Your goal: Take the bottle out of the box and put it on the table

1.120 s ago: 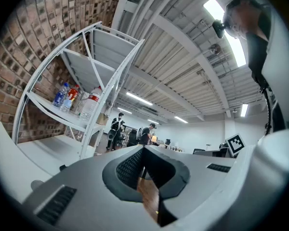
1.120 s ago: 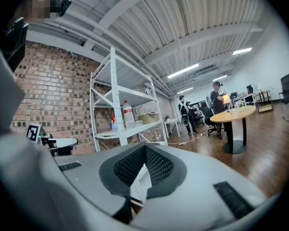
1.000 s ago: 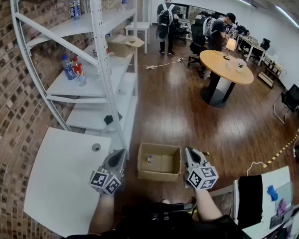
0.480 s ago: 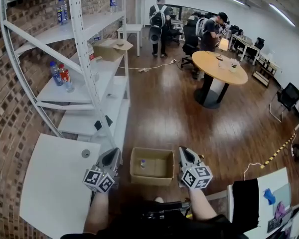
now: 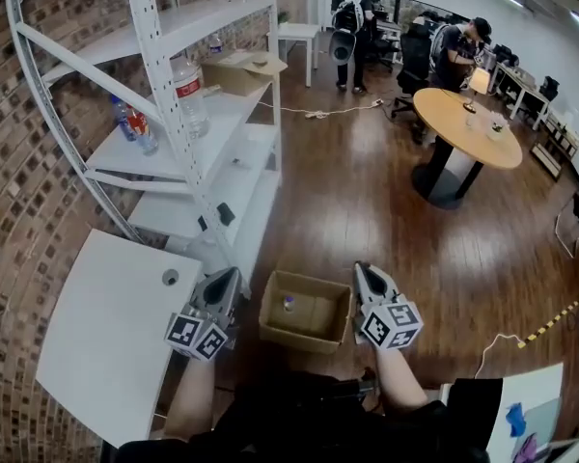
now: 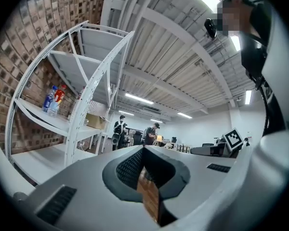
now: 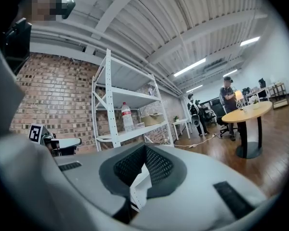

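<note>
Dark wooden floor (image 5: 367, 201) carries an open brown cardboard box (image 5: 299, 337), with the small clear plastic bottle (image 5: 289, 303) standing inside. My left hand-held gripper (image 5: 228, 276) and right hand-held gripper (image 5: 366, 272) flank the box, both closed, empty; reaching in like that would likely topple the bottle.

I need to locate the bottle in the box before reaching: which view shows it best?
The head view: it looks down into the box, where the bottle sits near the left wall. Both gripper views aim too high and show neither.
</note>
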The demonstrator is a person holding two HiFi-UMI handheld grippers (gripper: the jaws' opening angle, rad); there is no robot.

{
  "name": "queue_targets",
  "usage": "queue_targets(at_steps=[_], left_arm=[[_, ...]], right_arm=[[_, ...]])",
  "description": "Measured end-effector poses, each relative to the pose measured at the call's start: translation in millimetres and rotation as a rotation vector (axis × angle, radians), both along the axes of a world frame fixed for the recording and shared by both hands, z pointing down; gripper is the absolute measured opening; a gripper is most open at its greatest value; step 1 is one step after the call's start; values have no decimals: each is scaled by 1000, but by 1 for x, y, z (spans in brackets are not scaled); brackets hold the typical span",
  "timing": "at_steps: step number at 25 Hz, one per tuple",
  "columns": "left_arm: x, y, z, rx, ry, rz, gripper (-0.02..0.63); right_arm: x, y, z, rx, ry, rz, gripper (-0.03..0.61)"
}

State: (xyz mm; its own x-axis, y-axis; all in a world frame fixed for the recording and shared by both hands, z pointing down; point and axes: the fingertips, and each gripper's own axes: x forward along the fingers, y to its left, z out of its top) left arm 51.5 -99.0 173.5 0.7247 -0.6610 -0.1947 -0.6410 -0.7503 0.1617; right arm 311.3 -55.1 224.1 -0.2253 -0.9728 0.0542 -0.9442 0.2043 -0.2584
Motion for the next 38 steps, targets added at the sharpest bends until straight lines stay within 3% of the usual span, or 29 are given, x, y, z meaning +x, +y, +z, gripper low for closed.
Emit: queue_targets(at_steps=[7, 15, 22, 26, 34, 36, 38], left_arm=[[-14, -27, 8, -9, -19, -115, 3], [-42, -45, 46, -143, -78, -99, 3], [-47, -60, 130, -305, -138, -87, 3], [-41, -69, 175, -369, -169, -71, 3], [-18, -96, 303, -403, -224, -44, 3], [-14, -101, 350, -409, -231, -39, 3], [-11, -111, 400, -412, -233, -36, 3]], right_arm=[[-12, -37, 18, -37, -15, -32, 5], [-74, -53, 43, -135, 21, -88, 5], [-99, -62, 126, -309, 30, -139, 5], [-97, -65, 167, -364, 45, -141, 5], [-90, -90, 301, -422, 55, -138, 6], [-91, -100, 347, -421, 78, -162, 62], [-90, -115, 396, -410, 102, -184, 64]])
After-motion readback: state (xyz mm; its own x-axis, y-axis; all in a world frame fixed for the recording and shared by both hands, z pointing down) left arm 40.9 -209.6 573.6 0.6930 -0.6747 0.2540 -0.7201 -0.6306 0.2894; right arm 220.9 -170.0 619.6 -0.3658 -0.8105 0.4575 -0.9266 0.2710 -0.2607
